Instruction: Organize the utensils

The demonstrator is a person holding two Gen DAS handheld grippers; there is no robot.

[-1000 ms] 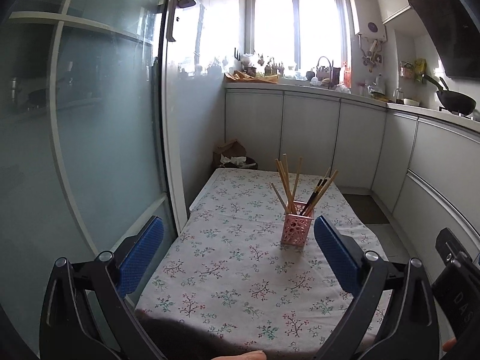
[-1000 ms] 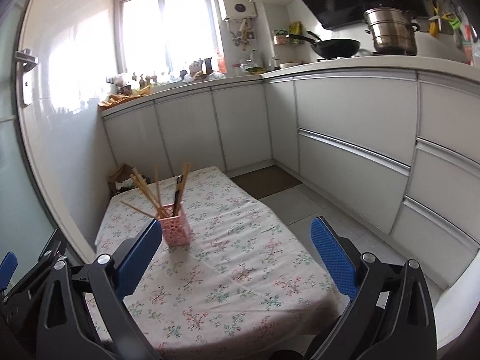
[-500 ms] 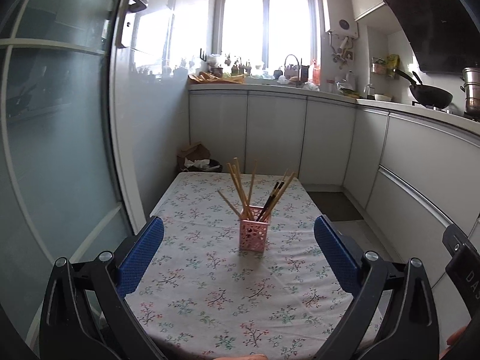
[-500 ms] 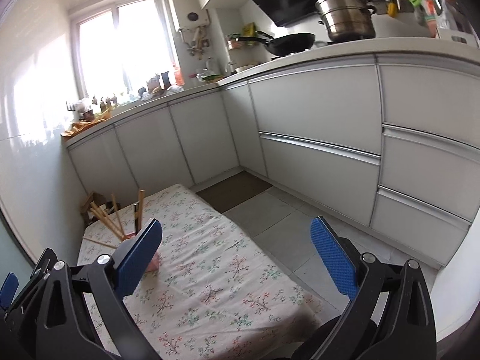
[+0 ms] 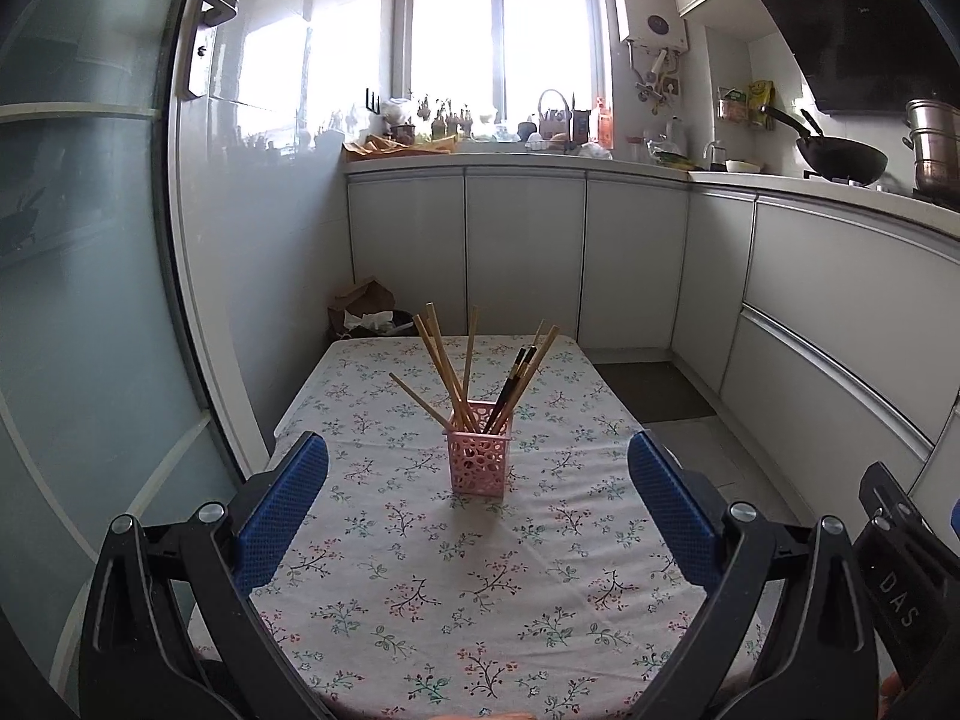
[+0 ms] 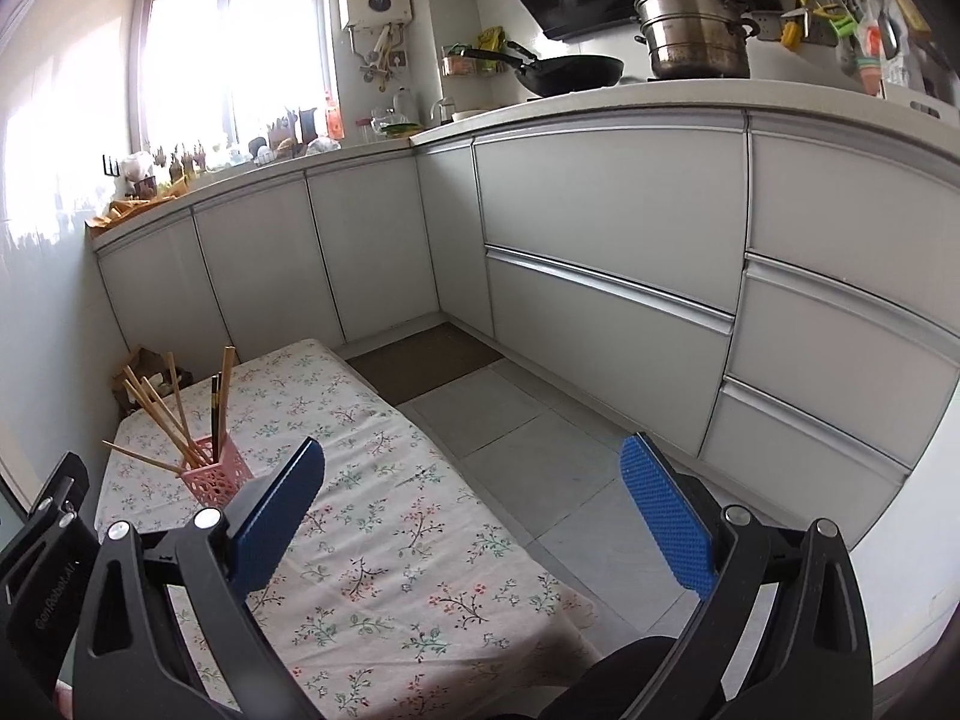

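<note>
A pink perforated holder (image 5: 478, 447) stands upright in the middle of a table with a floral cloth (image 5: 420, 588). It holds several wooden chopsticks (image 5: 441, 363) and dark chopsticks (image 5: 510, 384), fanned out. My left gripper (image 5: 478, 504) is open and empty, centred on the holder and well short of it. My right gripper (image 6: 471, 507) is open and empty over the table's right edge; the holder (image 6: 215, 476) sits to its left, by the left fingertip (image 6: 282, 501).
A frosted glass door (image 5: 90, 276) runs along the table's left side. White cabinets (image 6: 600, 276) stand behind and to the right, with tiled floor (image 6: 540, 450) between. A wok (image 6: 564, 72) and steel pot (image 6: 693, 33) sit on the counter.
The left view swung right, bringing the holder to centre between the fingers. The right view swung right then partly back, with the holder at its left. Both grippers stayed open.
</note>
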